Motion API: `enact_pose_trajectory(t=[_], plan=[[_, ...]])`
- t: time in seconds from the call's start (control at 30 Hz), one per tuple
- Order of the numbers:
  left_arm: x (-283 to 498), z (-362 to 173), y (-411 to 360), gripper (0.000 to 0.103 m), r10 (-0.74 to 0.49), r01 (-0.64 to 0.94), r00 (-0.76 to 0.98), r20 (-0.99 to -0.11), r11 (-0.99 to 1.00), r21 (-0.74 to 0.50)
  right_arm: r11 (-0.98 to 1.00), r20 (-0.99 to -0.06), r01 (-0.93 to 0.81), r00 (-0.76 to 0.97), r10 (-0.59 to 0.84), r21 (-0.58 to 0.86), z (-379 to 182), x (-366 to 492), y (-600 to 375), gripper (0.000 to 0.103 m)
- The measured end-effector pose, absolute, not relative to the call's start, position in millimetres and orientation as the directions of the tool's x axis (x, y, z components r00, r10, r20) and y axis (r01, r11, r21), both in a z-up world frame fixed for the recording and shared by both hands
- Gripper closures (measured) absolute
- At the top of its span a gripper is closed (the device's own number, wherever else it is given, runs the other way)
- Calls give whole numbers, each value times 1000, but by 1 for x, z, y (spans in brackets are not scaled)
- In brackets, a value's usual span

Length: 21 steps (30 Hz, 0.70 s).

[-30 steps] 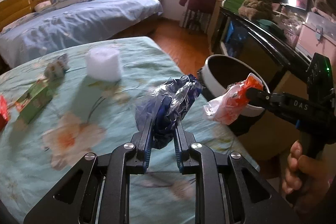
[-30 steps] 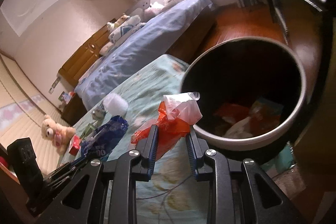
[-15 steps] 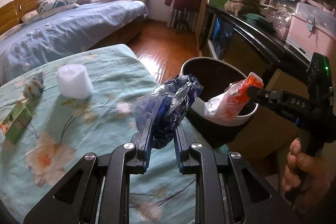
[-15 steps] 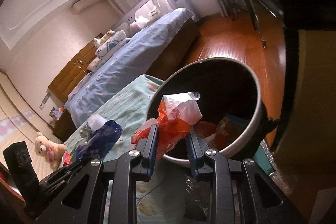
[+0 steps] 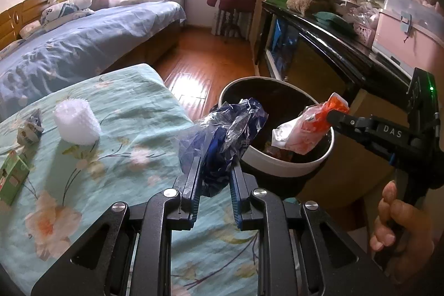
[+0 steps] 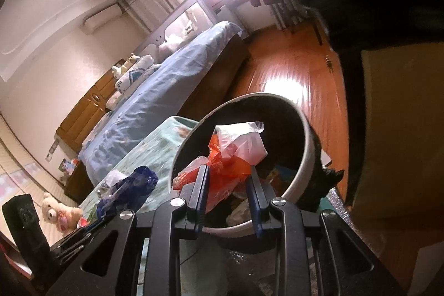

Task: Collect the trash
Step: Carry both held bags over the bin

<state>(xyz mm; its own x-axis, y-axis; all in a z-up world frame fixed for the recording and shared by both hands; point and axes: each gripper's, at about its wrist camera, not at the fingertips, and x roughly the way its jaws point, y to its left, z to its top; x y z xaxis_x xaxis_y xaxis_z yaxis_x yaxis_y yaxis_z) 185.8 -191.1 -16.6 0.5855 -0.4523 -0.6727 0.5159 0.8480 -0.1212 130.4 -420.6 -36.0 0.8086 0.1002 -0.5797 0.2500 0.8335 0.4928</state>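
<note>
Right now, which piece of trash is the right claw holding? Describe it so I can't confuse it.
Find the round white-rimmed bin beside the floral bedspread. Over its opening the right claw grips a crumpled orange-and-white plastic bag. The other held piece, in the left claw, is a dark blue wrapper.

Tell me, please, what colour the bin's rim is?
White rim on the round bin, clearest from the left wrist.

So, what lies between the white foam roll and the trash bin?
In the left wrist view, only bare flowered bedspread, then the blue wrapper held up in the left gripper before the trash bin.
</note>
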Motion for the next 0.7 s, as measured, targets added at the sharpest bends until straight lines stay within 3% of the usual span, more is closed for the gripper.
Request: enact_pose_trajectory(t=[0.7], plan=[[199, -20, -229, 85, -454, 560, 558, -694, 824, -89, 877, -617, 294, 787, 4, 381, -42, 141, -422, 73]])
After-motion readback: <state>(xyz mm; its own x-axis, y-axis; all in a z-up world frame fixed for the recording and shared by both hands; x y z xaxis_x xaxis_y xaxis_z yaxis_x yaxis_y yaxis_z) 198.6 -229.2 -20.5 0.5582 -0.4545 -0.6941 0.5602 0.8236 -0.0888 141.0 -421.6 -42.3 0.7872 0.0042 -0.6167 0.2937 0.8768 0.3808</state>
